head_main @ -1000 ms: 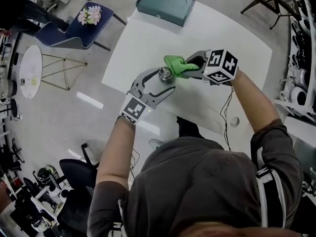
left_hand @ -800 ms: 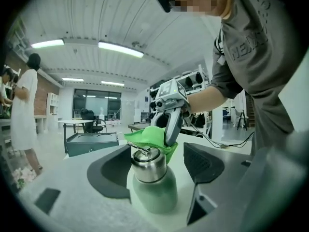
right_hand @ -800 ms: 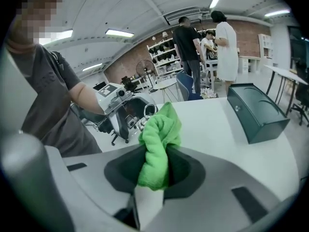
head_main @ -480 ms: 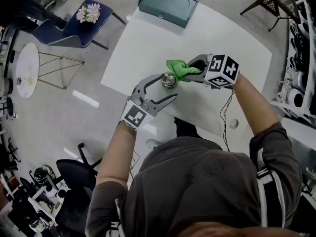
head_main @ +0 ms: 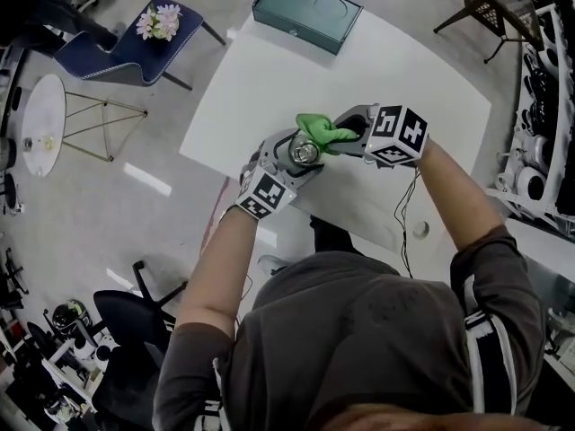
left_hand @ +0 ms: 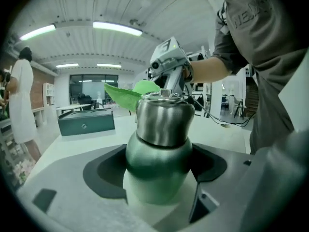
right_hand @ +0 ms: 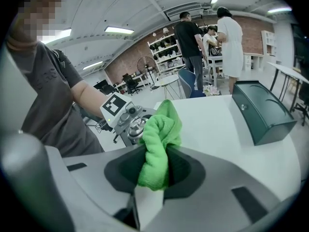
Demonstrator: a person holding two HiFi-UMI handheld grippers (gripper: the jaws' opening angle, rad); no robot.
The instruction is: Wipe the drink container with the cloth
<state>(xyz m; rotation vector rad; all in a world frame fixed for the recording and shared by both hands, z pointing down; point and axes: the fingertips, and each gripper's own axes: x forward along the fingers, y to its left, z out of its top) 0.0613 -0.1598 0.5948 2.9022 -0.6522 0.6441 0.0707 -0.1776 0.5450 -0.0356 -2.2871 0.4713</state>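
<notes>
Left claw (head_main: 294,156): we see it in the middle of the head view, jaws spread wide on either side of the drink container. They have just been opening, with the container standing between them.
Drink container (left_hand: 161,129): upright and filling the centre of the left gripper view, with a steel cap above a green body that pales toward the base. We cannot tell whether its base rests on the counter.
Right claw (head_main: 345,135): just right of the container in the head view, jaws pressed together on the cloth.
Cloth (right_hand: 157,144): bright green and bunched. One end is pinched in the right claw, and the free end reaches the container's cap — touching it, as far as we can judge.
Counter (head_main: 404,88): white, spanning the upper middle of the head view.
Box (head_main: 307,10): dark teal, on the counter's far edge at the top of the frame — well apart from both claws.
Chair (head_main: 108,57): blue, at the upper left on the floor, with flowers (head_main: 157,22) on its seat.
</notes>
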